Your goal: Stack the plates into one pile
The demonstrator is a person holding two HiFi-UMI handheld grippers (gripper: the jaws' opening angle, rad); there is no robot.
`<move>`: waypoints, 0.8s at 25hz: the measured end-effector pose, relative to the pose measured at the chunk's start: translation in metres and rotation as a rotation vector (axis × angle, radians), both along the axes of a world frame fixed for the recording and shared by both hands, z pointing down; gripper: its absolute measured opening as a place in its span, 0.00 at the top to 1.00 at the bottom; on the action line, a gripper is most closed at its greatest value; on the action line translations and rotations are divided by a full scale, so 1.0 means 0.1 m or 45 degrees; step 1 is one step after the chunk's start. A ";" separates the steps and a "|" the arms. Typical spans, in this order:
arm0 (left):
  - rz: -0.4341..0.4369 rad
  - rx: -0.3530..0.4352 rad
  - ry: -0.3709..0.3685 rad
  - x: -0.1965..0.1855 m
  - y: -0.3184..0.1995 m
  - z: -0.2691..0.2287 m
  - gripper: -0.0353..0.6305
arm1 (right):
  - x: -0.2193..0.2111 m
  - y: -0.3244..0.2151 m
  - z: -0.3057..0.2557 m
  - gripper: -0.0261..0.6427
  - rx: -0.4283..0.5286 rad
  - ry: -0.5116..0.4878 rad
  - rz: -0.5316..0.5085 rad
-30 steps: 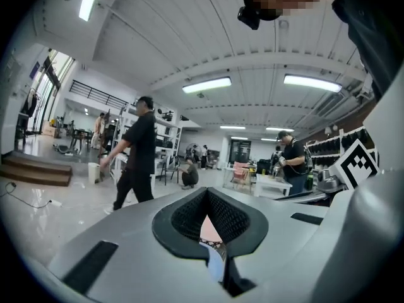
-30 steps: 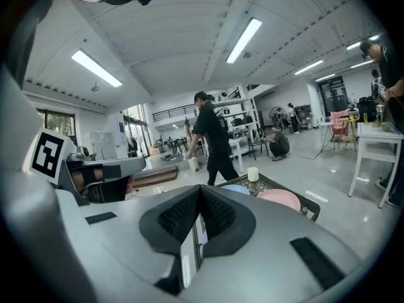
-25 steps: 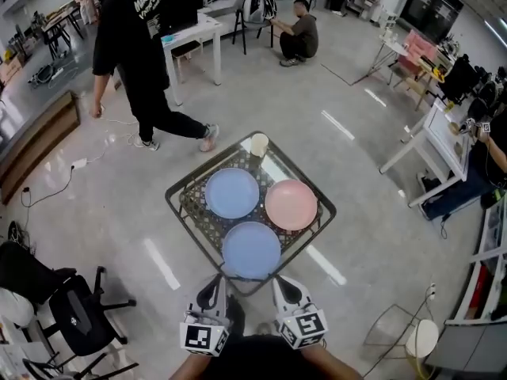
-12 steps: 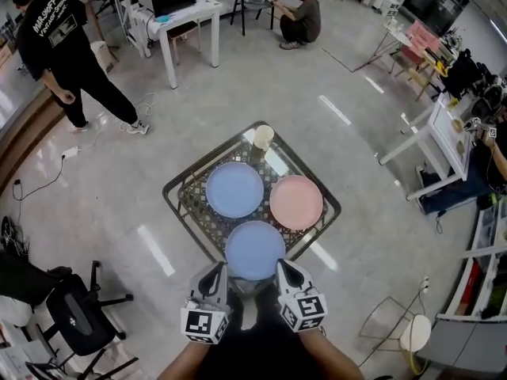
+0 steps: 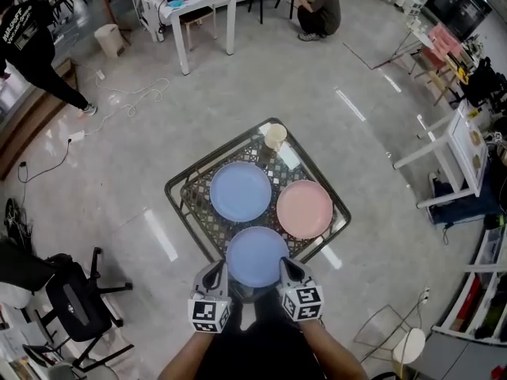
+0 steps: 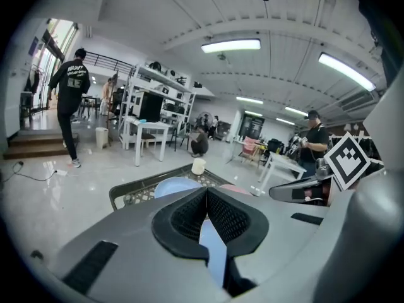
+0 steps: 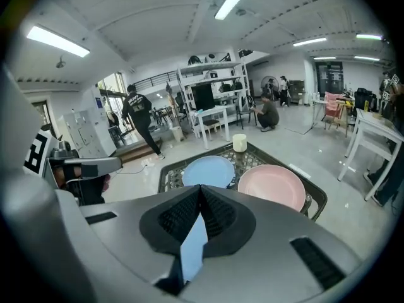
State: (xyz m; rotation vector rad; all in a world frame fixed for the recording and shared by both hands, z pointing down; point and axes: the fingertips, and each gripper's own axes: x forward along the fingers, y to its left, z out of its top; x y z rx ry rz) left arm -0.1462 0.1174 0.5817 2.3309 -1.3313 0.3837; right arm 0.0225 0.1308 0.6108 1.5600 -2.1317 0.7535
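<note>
— What do the grippers hold?
— Nothing. The left gripper (image 5: pixel 212 274) and the right gripper (image 5: pixel 289 269) both have their jaws pressed together, at the near blue plate (image 5: pixel 257 256).
— And the pile?
— Not begun, I think. The far blue plate (image 5: pixel 241 191) and the pink plate (image 5: pixel 305 209) lie beside it on the table (image 5: pixel 178 188), none on another.

Both grippers sit at bottom centre of the head view, side by side with a gap between them. The left gripper (image 5: pixel 214 270) points up-frame and is tipped somewhat downward, with the left marker cube (image 5: pixel 207 315) at its rear. The right gripper (image 5: pixel 286 265) mirrors that pose, with the right marker cube (image 5: pixel 303 304) behind it. The tips lean slightly toward each other. The left forearm (image 5: pixel 186 362) and right forearm (image 5: pixel 337 359) come in from the bottom edge, bare. In the left gripper view the jaws are closed, pads meeting at the tips. The right gripper view shows the same: jaws together at the tips.
</note>
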 end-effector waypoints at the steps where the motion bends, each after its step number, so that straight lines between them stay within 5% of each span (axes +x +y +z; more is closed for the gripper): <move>1: -0.007 -0.014 -0.002 0.01 -0.03 0.09 0.92 | 0.04 -0.03 0.09 0.95 -0.022 0.007 0.000; 6: -0.006 -0.178 0.012 0.09 -0.08 0.69 0.91 | 0.21 -0.10 0.61 0.95 -0.153 0.054 -0.022; 11: -0.003 -0.348 -0.009 0.20 -0.06 1.28 0.75 | 0.36 -0.13 1.13 0.88 -0.292 0.093 -0.059; 20: -0.061 -0.595 -0.118 0.12 0.06 2.20 0.70 | 0.60 0.06 2.00 0.86 -0.566 0.161 -0.065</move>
